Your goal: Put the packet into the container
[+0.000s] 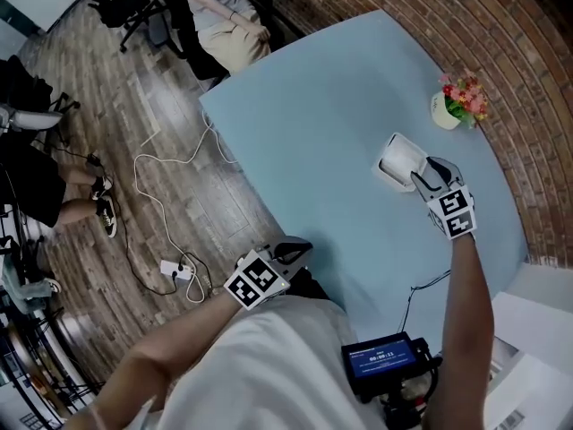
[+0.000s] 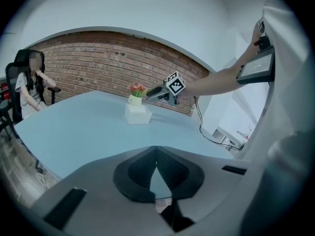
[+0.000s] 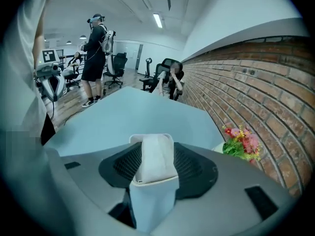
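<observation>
A white container (image 1: 387, 174) sits on the light blue table (image 1: 304, 124) near its far right side. A pale, cloth-like packet (image 3: 156, 156) lies in the container (image 3: 147, 200) and rises above its rim. My right gripper (image 1: 421, 179) reaches it from the near right. In the right gripper view the container with the packet fills the gap between the jaws, and both pads (image 3: 123, 167) lie against its sides. My left gripper (image 1: 300, 251) hangs by my body at the table's near edge, jaws shut and empty (image 2: 156, 154).
A small white pot of pink and red flowers (image 1: 458, 104) stands just behind the container, close to the brick wall (image 1: 528, 88). A seated person (image 1: 228, 21) is at the table's far end. A black cable (image 1: 421, 289) runs over the near right table part.
</observation>
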Available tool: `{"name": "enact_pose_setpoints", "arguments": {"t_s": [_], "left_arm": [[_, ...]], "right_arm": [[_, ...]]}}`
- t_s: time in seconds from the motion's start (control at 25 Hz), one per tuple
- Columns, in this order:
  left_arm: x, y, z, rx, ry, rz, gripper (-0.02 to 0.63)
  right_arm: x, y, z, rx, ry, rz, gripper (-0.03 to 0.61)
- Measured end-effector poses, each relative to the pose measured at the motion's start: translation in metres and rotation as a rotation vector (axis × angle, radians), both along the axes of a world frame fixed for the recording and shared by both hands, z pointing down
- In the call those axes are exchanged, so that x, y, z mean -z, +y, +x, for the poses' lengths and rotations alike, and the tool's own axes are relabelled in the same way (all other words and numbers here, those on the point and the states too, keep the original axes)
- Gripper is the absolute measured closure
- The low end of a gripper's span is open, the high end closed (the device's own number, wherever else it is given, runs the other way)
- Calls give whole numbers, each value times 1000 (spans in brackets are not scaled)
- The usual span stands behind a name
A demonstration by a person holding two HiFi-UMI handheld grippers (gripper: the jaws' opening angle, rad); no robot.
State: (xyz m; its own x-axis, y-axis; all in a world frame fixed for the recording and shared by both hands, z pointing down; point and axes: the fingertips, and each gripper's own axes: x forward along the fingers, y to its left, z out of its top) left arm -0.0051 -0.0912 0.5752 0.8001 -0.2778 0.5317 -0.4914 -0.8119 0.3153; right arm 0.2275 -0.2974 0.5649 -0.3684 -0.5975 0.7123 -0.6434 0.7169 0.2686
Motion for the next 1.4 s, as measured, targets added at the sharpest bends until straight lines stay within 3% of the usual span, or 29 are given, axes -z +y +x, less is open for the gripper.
{"name": "enact_pose_setpoints", "arguments": {"t_s": [0.2, 0.36, 0.56, 1.0, 1.4], "left_arm": [[12, -4, 5, -21, 27, 41, 603], [20, -6, 5, -30, 48, 69, 603], [31, -5, 3, -38, 64, 101, 603], [53, -5, -4, -50, 89, 157, 603], [61, -3, 6, -112, 91, 186, 603]], "right_arm": [[29, 23, 6, -87, -78, 75, 508], [51, 48, 5, -155, -127, 119, 542], [69, 84, 3, -239, -209, 148, 562], [103, 164, -13, -462, -598, 207, 566], [88, 219, -33, -558, -743, 212, 566]]}}
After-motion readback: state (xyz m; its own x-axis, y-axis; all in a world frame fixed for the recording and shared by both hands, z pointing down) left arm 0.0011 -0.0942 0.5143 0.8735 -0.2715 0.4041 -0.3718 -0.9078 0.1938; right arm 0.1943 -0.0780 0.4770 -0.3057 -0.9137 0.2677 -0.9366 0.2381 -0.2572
